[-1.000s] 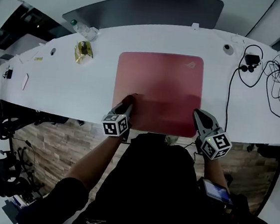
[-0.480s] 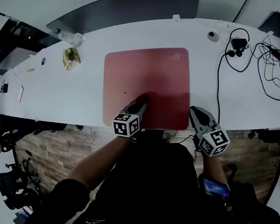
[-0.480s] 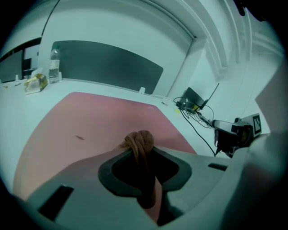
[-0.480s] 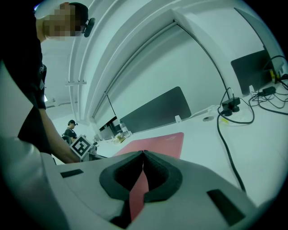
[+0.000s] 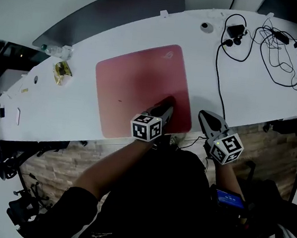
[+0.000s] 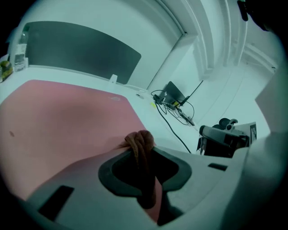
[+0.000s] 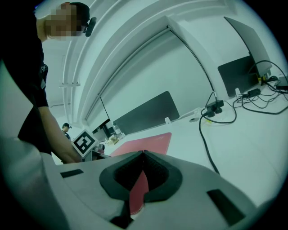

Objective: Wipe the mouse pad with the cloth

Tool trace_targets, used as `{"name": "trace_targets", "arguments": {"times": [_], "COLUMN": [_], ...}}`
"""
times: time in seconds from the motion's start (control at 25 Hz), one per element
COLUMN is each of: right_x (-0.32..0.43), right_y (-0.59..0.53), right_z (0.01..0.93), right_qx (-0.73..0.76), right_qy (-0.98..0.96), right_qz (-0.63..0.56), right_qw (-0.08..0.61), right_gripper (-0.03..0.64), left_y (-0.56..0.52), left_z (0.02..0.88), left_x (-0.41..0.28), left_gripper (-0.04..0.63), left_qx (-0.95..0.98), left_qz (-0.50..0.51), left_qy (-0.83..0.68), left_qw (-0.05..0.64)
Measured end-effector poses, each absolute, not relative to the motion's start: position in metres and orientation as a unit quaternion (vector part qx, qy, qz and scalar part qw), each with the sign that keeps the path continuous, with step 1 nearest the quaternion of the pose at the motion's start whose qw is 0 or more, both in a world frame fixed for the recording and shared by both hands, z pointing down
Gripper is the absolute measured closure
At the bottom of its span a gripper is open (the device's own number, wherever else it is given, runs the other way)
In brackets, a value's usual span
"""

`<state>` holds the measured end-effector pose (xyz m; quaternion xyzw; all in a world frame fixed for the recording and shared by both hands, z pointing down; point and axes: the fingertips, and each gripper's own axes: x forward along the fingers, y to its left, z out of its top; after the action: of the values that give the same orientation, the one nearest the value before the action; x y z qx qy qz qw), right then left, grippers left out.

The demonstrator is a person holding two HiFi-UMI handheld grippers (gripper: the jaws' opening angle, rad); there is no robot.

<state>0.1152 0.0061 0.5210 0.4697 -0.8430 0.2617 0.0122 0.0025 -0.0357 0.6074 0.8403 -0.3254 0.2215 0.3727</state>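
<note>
Cloth [image 6: 139, 143], bunched into a brown wad, is pinched in the left gripper [image 5: 164, 108] and pressed on the mouse pad [image 5: 136, 88], about 5 o'clock from the pad's centre, near its front right corner. Just off that corner, by the front edge of the desk [image 5: 237, 88], the right gripper [image 5: 206, 118] has its tips pressed together on nothing. Wiping looks under way. The next move probably calls for sweeping the wad toward 11 o'clock, keeping it flat. The pad's long side runs 8 to 2 o'clock, with its logo [image 5: 171, 53] at the far right.
</note>
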Motion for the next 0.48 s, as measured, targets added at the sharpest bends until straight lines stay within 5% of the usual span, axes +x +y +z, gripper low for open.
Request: {"name": "trace_targets", "arguments": {"times": [0.48], "right_x": [0.144], "right_y": [0.037], "right_z": [0.523], "right_qx": [0.513], "right_qy": [-0.816], "right_qz": [0.267], "right_qw": [0.003], "right_gripper": [0.591], "left_y": [-0.027], "left_z": [0.608], "left_x": [0.082], "left_gripper": [0.511], "left_qx": [0.856], "left_qz": [0.229], "left_qy": [-0.270], "left_qw": [0.378]}}
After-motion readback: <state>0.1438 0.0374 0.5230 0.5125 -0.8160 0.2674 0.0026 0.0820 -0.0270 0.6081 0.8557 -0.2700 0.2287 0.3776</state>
